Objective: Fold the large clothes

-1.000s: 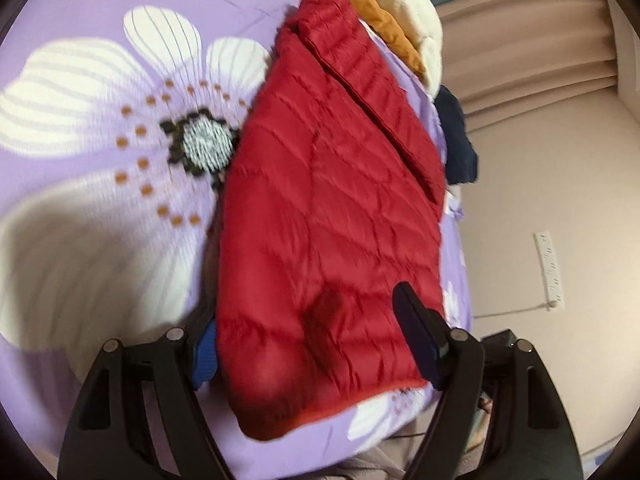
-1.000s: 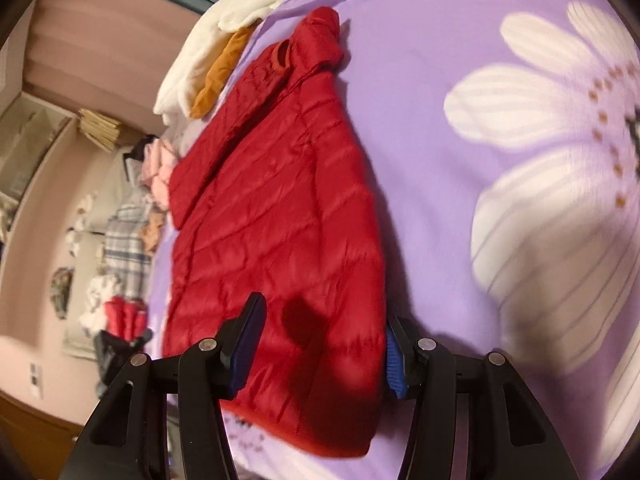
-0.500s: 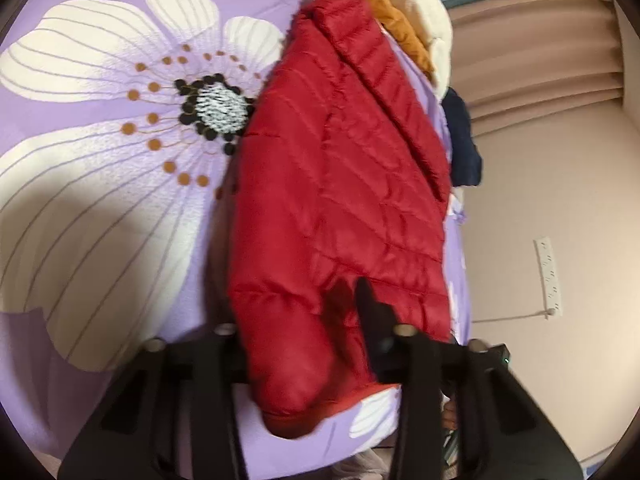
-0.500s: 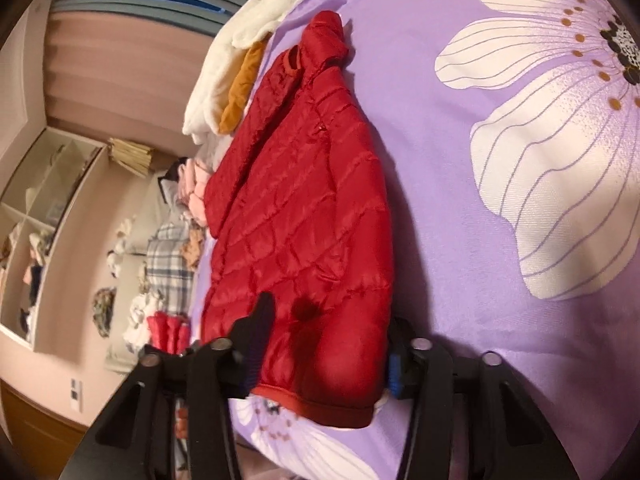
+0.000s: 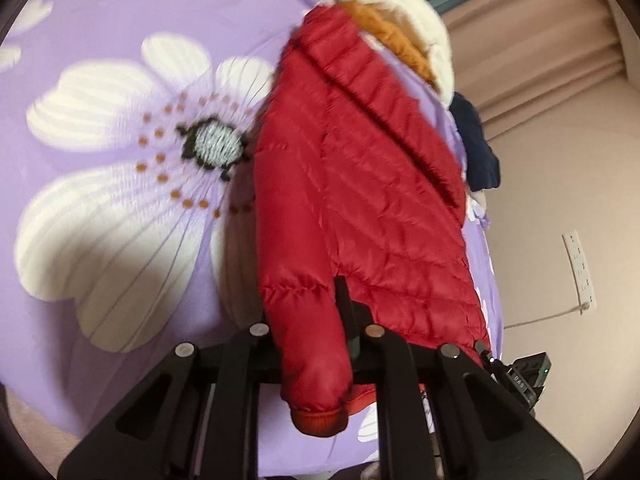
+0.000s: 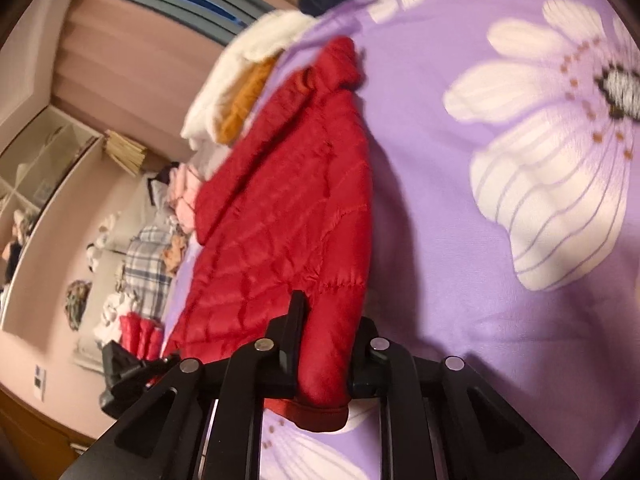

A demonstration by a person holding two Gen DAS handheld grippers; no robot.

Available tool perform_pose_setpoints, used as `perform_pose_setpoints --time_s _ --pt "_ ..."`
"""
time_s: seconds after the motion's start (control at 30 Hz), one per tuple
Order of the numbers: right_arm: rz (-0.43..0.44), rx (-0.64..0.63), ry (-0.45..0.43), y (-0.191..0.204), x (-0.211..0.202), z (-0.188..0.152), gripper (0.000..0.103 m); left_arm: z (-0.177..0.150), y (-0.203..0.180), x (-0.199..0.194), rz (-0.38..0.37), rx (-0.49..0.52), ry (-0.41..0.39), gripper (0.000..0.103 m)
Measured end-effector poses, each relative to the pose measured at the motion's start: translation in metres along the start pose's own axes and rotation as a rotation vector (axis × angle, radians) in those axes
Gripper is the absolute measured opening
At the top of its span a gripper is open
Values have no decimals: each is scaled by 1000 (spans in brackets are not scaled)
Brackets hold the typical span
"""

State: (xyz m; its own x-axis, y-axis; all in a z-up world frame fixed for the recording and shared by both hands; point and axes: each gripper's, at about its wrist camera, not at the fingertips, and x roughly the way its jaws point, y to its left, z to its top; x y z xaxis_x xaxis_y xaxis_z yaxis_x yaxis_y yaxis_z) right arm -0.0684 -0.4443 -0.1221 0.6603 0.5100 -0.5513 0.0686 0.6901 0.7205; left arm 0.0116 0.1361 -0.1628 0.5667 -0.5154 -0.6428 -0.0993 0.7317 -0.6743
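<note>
Left wrist view: left gripper [image 5: 310, 344] fingers closing, pinching red puffer jacket [image 5: 360, 208] hem on the floral bedspread [image 5: 100, 80]. Right gripper [image 6: 326, 344] fingers closing, likewise pinching the hem's other corner.

No text, label, brand or number is legible in either wrist view.

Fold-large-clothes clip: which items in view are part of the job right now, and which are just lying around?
In the job:
- red puffer jacket
- left gripper, closing on its hem end
- right gripper, closing on its hem end

Lying about:
- cream fleece
- orange garment
- navy garment
- plaid cloth
- purple floral bedsheet
</note>
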Motion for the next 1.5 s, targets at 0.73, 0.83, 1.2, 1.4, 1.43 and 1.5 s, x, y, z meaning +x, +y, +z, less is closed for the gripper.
perform_pose_setpoints --time_s 0.73,0.83,1.2,1.4,1.43,1.5 --pt "192 -261 -201 85 -88 5 16 -9 -78 -106 -170 288 -221 14" --pt "208 -289 -217 90 -96 3 16 -13 -84 -119 -185 318 -243 14" --pt "260 -434 -279 116 -126 -1 16 -26 -105 -155 -247 432 -302 14" --pt "292 -493 -302 127 -136 0 16 -27 -115 -169 -284 469 -325 14" --pt "296 -501 -309 129 -137 0 16 -27 -116 -171 -288 473 -329 14" --pt "308 -504 -318 128 -138 3 16 -25 -118 -172 -297 479 -334 14"
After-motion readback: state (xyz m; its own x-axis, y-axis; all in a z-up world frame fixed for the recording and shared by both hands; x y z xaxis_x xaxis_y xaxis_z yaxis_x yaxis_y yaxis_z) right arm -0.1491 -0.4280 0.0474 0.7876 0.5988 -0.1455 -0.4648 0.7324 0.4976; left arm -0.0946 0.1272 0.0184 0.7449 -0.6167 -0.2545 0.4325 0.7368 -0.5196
